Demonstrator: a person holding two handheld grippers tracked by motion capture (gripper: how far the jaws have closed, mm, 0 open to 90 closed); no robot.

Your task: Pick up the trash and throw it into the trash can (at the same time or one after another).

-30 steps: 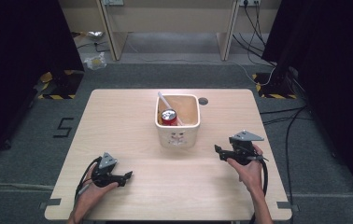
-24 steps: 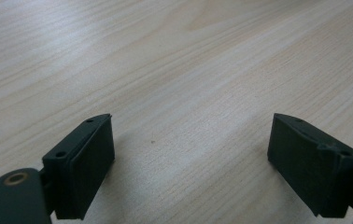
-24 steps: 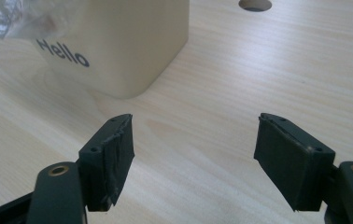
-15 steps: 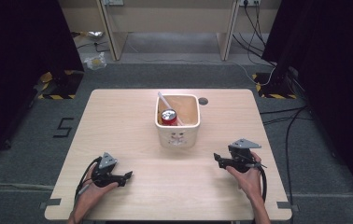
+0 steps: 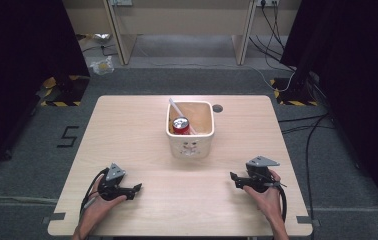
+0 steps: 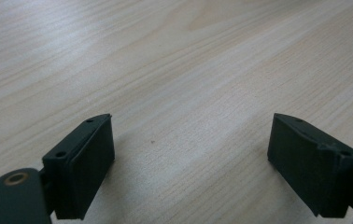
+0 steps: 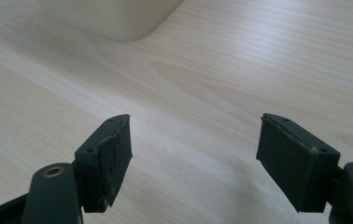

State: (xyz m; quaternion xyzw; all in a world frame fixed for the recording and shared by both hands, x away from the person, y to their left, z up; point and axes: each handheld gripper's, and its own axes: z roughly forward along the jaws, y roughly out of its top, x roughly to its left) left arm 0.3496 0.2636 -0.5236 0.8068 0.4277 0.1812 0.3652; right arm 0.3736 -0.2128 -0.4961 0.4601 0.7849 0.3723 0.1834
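A cream square tub stands in the middle of the wooden table, with a red can and a white stick-like utensil inside. My left gripper rests low at the near left, pointing right; its jaws stand open over bare wood. My right gripper sits at the near right, pointing left toward the tub. It is open with nothing between its fingers. The tub's lower corner lies ahead of it, well apart.
A small dark round hole sits in the tabletop just behind the tub on the right. Cables trail over the grey floor to the right. Desk legs and dark curtains stand beyond the far edge.
The right gripper has sunk and drawn back toward the table's near edge, staying open. The left gripper has kept still.
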